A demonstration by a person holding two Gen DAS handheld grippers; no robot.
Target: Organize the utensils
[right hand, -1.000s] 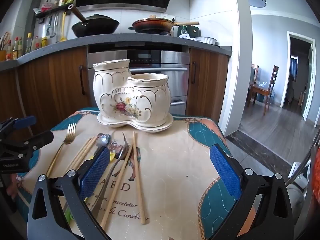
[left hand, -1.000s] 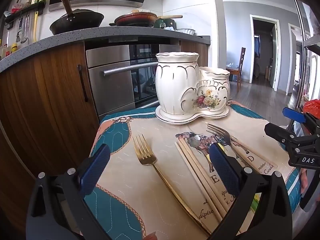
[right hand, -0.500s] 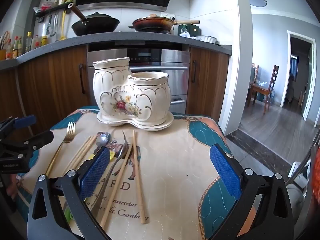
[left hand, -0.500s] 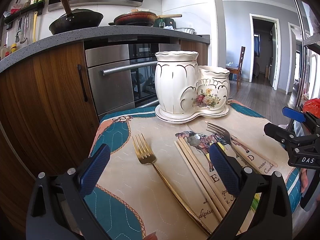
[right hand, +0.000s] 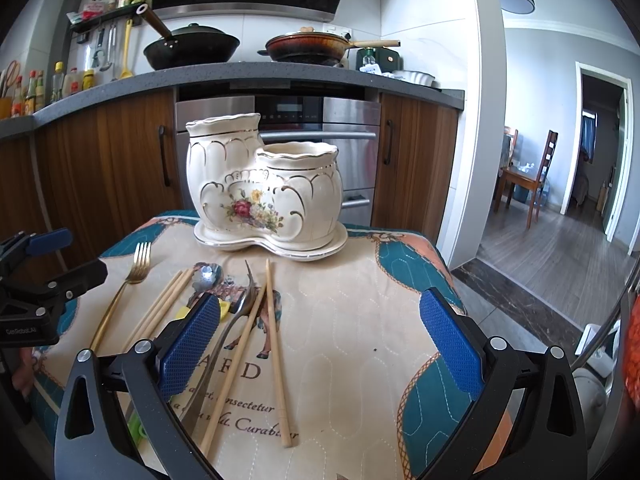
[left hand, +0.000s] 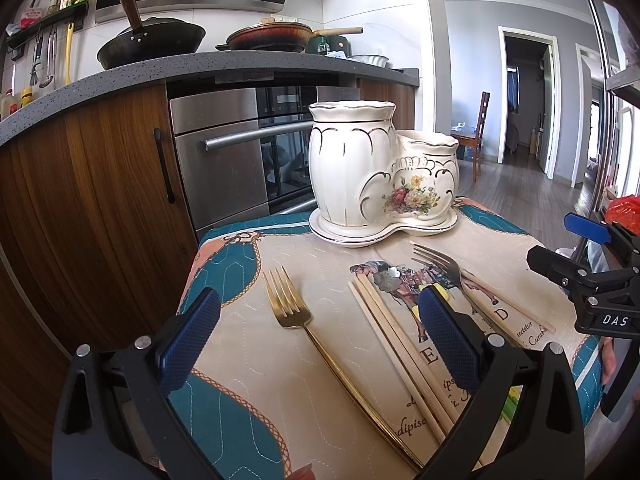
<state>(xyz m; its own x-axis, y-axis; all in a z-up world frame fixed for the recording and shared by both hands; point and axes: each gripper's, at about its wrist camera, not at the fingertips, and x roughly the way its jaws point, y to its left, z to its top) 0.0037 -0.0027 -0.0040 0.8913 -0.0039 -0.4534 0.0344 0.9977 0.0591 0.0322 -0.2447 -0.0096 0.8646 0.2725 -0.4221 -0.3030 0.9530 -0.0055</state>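
Note:
A white two-cup ceramic utensil holder [left hand: 380, 184] [right hand: 264, 188] with flower print stands at the far side of a quilted cloth. On the cloth lie a gold fork [left hand: 296, 312] [right hand: 132, 276], wooden chopsticks [left hand: 396, 344] [right hand: 276, 344], a silver fork [left hand: 444, 268] [right hand: 224, 332] and a spoon [right hand: 206, 274]. My left gripper [left hand: 316, 340] is open and empty, hovering over the gold fork. My right gripper [right hand: 316, 340] is open and empty, low over the cloth right of the chopsticks.
The cloth covers a small table [right hand: 416, 256] with edges on all sides. Behind it stand wooden cabinets [left hand: 100, 200] and a steel oven [right hand: 340, 140] under a counter with pans. A wooden chair [right hand: 536, 176] stands in the room to the right.
Both grippers have shifted only slightly; the holder sits a touch lower in both views. Nothing has been picked up or moved on the cloth.

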